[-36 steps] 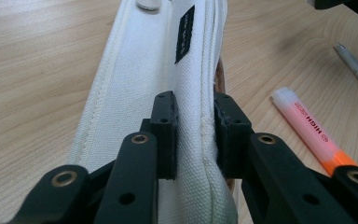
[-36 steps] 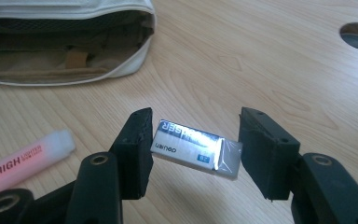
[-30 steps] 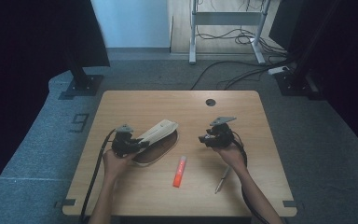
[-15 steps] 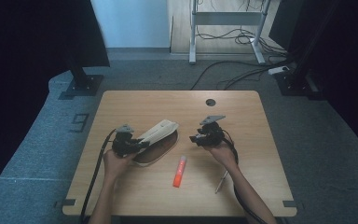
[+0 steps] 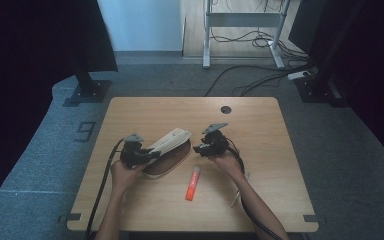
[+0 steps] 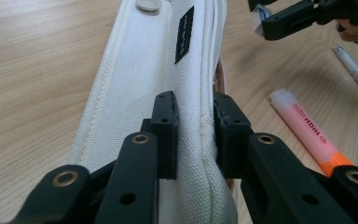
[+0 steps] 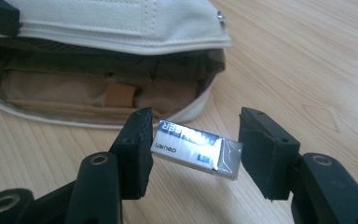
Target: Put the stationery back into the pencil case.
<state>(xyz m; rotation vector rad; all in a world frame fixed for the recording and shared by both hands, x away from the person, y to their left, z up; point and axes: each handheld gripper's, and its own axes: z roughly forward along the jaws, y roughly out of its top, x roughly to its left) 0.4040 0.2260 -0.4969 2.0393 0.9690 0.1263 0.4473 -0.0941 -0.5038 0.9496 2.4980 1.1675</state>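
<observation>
A cream canvas pencil case (image 5: 169, 151) lies open on the wooden table (image 5: 260, 125). My left gripper (image 5: 150, 155) is shut on its raised lid (image 6: 168, 56), with the pads pinching the seam at the gripper (image 6: 193, 105). The case's brown lining (image 7: 74, 88) gapes under the lid in the right gripper view. My right gripper (image 5: 197, 149) hovers just right of the opening, shut on a white eraser (image 7: 191, 147) in a blue printed sleeve, gripped end to end between the jaws (image 7: 193, 135). That gripper (image 6: 284, 18) also appears beyond the case in the left gripper view.
An orange highlighter (image 5: 193, 183) lies in front of the case, also seen as a highlighter (image 6: 307, 130) beside my left jaws. A white pen (image 5: 239, 192) rests by the right forearm. A cable hole (image 5: 225, 109) sits at the table's far side.
My right gripper has moved left with the eraser, closer to the case's opening. The left gripper and the lifted lid have stayed put.
</observation>
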